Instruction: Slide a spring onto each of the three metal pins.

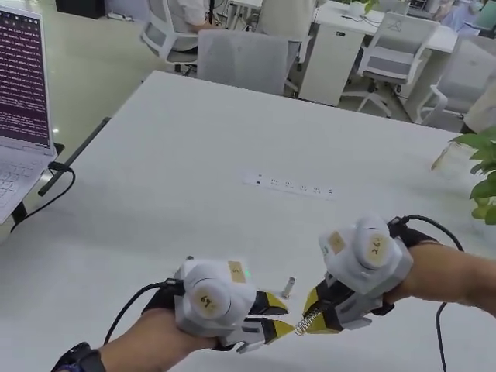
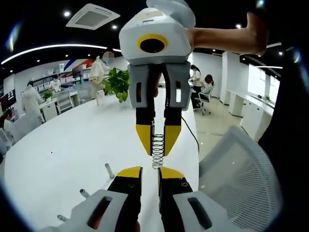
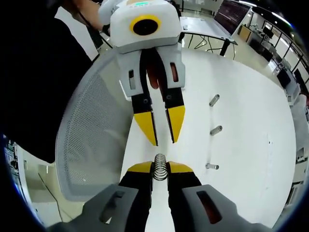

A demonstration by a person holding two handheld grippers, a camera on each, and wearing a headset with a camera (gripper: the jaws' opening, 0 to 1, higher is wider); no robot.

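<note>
My right gripper (image 1: 318,314) is shut on a small steel spring (image 1: 306,319), which sticks out towards my left gripper (image 1: 280,316). In the left gripper view the spring (image 2: 157,152) hangs from the right gripper (image 2: 157,145), its free end just at the narrow gap between the left gripper's (image 2: 150,170) yellow tips. The left jaws stand slightly apart with nothing between them. In the right gripper view the spring (image 3: 160,166) sits end-on between my right gripper's (image 3: 160,169) tips, facing the left gripper (image 3: 164,137). Three short metal pins (image 3: 216,130) rest on the white table; one pin (image 1: 287,287) shows just behind the tips.
An open laptop (image 1: 19,85) and a black cable (image 1: 54,186) are at the table's left edge. A white power strip (image 1: 291,186) lies mid-table, and a green plant (image 1: 480,174) stands at the right. A mesh chair (image 3: 91,135) is under the near edge.
</note>
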